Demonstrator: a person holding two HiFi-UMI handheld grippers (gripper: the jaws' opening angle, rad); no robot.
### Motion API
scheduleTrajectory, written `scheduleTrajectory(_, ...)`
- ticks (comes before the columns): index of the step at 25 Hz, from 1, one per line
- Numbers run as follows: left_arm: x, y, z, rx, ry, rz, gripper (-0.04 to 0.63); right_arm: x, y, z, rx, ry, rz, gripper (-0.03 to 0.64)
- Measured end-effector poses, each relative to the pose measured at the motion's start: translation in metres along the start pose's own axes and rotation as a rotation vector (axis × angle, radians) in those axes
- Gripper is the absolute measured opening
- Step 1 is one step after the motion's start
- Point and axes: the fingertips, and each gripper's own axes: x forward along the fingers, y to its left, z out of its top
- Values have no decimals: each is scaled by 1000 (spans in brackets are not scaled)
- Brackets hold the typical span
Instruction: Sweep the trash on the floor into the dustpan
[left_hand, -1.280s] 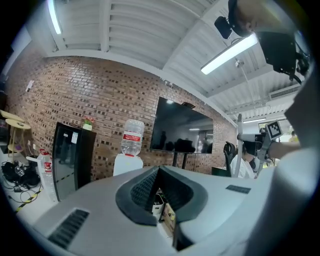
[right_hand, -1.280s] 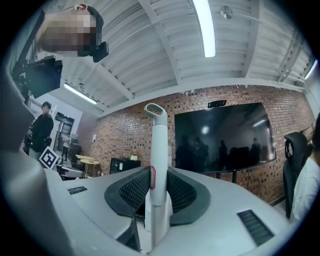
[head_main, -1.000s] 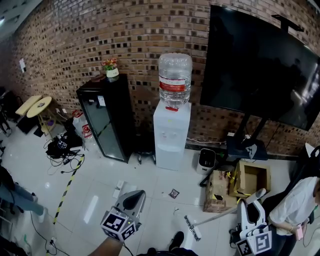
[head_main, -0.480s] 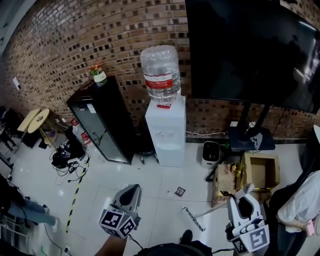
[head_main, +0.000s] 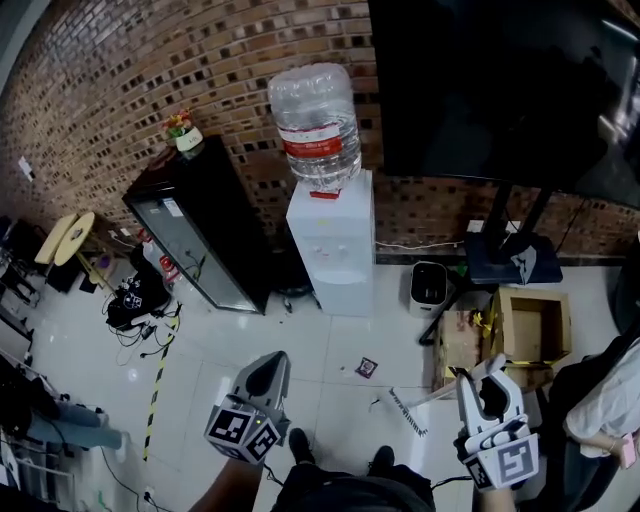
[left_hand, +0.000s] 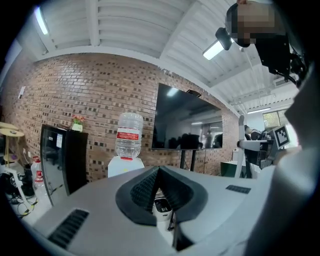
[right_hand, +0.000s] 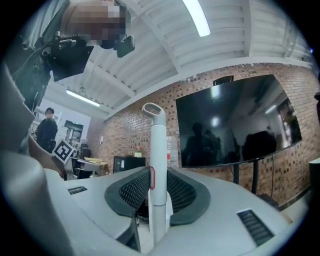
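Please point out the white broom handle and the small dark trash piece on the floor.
White broom handle (right_hand: 156, 165): right gripper view, tube between the jaws.
Small dark trash piece (head_main: 366, 367): head view, its centre.

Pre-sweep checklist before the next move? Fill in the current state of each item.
1. Right gripper clamped on the broom handle: ok.
2. Trash located, a small piece on the floor in front of the water dispenser: ok.
3. Broom head beside the trash, to its right and apart from it: ok.
4. Dustpan position: cannot tell, none shows in any view.
5. Left gripper ready with the dustpan: not ok, jaws shut on nothing.
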Motion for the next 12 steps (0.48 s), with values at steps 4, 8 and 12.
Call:
scheduleTrajectory(4,14,26,-11,-12,18,-32,3,18,-4,-23,-38,4,-57,129)
scheduleTrajectory(8,28,45,-23,-25,55,-77,3,27,-14,-60,-49,-2,-156,129)
scheduleTrajectory(12,38,59,-42,27,86,-134,3,30,-19,-112,-31,41,-246,126)
